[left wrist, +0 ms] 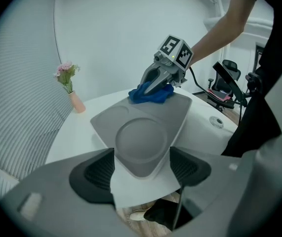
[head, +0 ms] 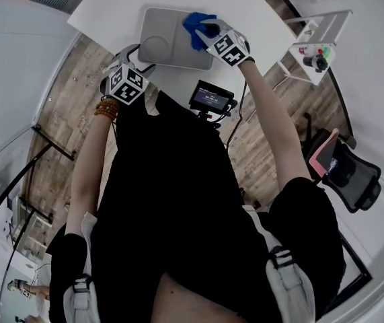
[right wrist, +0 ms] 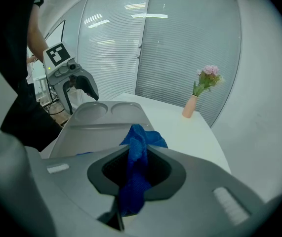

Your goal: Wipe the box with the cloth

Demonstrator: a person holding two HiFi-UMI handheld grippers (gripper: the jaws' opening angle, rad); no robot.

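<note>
**Wiping the far end of the box, near corner braced**

Nearest, at the corner of the white worktop (left wrist: pixel 76 132): the left gripper (left wrist: pixel 141 168), jaws spread wide and clamping nothing. Straddling the near corner of the grey box (left wrist: pixel 145 127), pads just beside its two edges. Whether actually pressing on them, hard to say. Best used as a stop: hold low and steady against that corner, to block any sliding or turning of the box under the wiping stroke.

Next out, the box itself, lying flat on the worktop. Two round hollows at the near end, one long shallow recess beyond.

At the far end of the box: the right gripper (right wrist: pixel 136 169), clenched on the blue cloth (right wrist: pixel 140 144). One strip of cloth pinched between the jaws, a loose tuft bunched ahead of them and resting on the box.

Judged from that placement, wiping in hand, with only the far end under the cloth. For a good pass:

- Tilt the right gripper to lay more cloth flat, rather than dabbing with the tuft.
- Keep cloth, never bare jaw tips, against the grey surface.
- Press lightly and draw in overlapping strokes from the far end toward the braced corner.
- Follow the rims of the round hollows, likely dirt traps.
- Keep the clench firm, since a dragging tuft could pull free.

Farthest, a pink vase (right wrist: pixel 190 106) with flowers, on the worktop well apart from the box. Unlikely to be in the way, but worth avoiding on wide sideways sweeps.
</note>
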